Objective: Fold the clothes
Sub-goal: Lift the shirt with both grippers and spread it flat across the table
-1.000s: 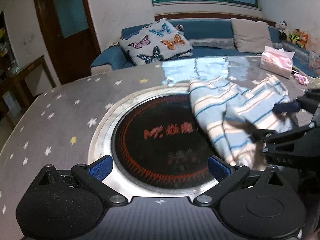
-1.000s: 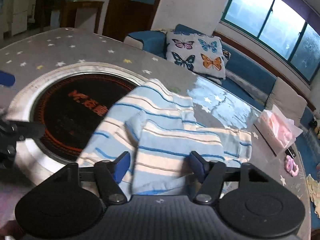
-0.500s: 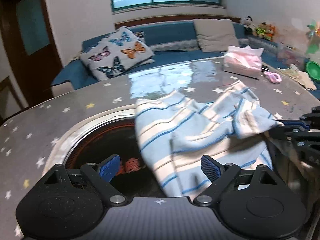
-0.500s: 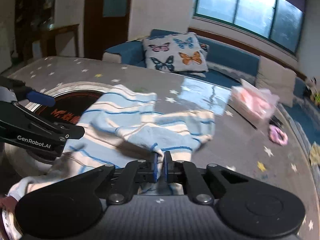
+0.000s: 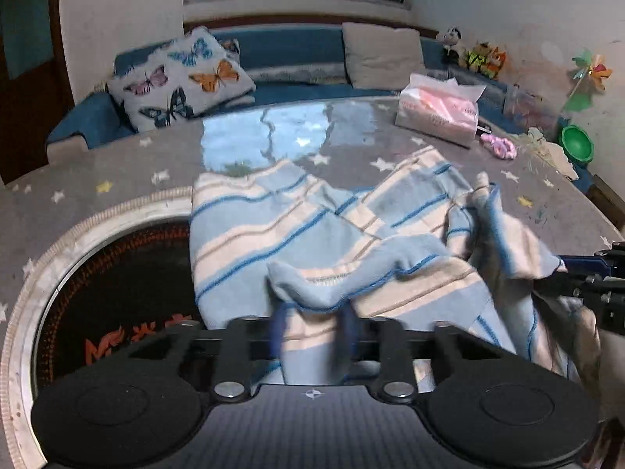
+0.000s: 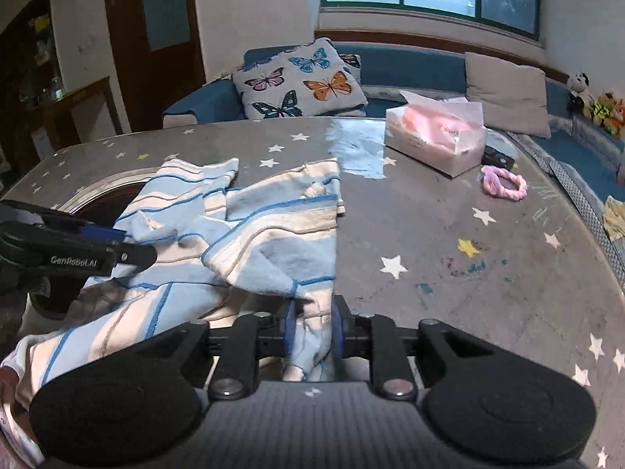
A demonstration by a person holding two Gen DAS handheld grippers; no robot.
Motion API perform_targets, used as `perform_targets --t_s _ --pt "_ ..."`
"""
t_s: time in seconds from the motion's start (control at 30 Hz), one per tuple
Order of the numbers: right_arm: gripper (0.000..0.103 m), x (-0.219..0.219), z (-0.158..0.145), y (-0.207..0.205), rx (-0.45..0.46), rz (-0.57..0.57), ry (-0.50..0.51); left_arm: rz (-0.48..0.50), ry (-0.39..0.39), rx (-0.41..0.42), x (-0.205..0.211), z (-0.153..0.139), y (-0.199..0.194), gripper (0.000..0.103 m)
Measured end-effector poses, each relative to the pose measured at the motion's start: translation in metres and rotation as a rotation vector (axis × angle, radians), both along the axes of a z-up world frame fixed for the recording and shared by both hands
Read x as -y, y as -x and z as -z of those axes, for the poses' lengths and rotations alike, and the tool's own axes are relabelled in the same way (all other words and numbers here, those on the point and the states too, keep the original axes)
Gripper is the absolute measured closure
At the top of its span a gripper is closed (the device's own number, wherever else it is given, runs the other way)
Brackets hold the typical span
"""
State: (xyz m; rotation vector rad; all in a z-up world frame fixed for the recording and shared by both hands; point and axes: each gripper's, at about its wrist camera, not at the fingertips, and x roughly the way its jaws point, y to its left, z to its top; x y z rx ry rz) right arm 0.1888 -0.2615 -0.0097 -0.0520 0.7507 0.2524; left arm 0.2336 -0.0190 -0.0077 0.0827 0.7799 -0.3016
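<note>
A light-blue and cream striped garment [image 5: 312,234] lies rumpled on the grey star-print table [image 5: 117,172], partly over a round black hotplate [image 5: 117,289]. My left gripper [image 5: 312,328] is shut on a bunched near edge of the garment. My right gripper [image 6: 312,328] is shut on another near edge of the garment [image 6: 265,234] and shows at the right edge of the left wrist view [image 5: 562,269]. The left gripper shows at the left of the right wrist view [image 6: 129,246]. The cloth between the two grips sags in folds.
A pink tissue pack [image 5: 437,117] and a pink hair tie [image 5: 498,146] lie at the far right of the table; both show in the right wrist view, pack [image 6: 437,140], tie [image 6: 504,183]. A blue sofa with a butterfly cushion [image 5: 179,78] stands behind.
My left gripper has moved onto the garment's near edge and shut on it. My right gripper closed on its edge half a second ago and still holds it. The cloth has been drawn up and bunched.
</note>
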Motion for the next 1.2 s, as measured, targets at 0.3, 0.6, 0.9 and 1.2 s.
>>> perform_targets --t_s 0.3,0.6,0.9,1.2 --pt "0.073 -0.031 0.006 0.002 0.055 -0.077 0.094 -0.084 -0.046 0.144 -0.018 -0.029 0.027 0.096" --pt "0.097 -0.001 -0.018 0.02 0.115 0.06 0.03 -0.313 -0.086 0.21 -0.09 -0.055 0.075 0.097" --pt "0.098 0.039 -0.018 0.06 0.094 0.168 0.005 -0.529 -0.098 0.159 -0.16 -0.053 0.139 0.097" --pt "0.098 0.065 -0.004 0.112 -0.021 0.252 -0.036 -0.623 -0.133 -0.003 -0.197 -0.037 0.199 0.097"
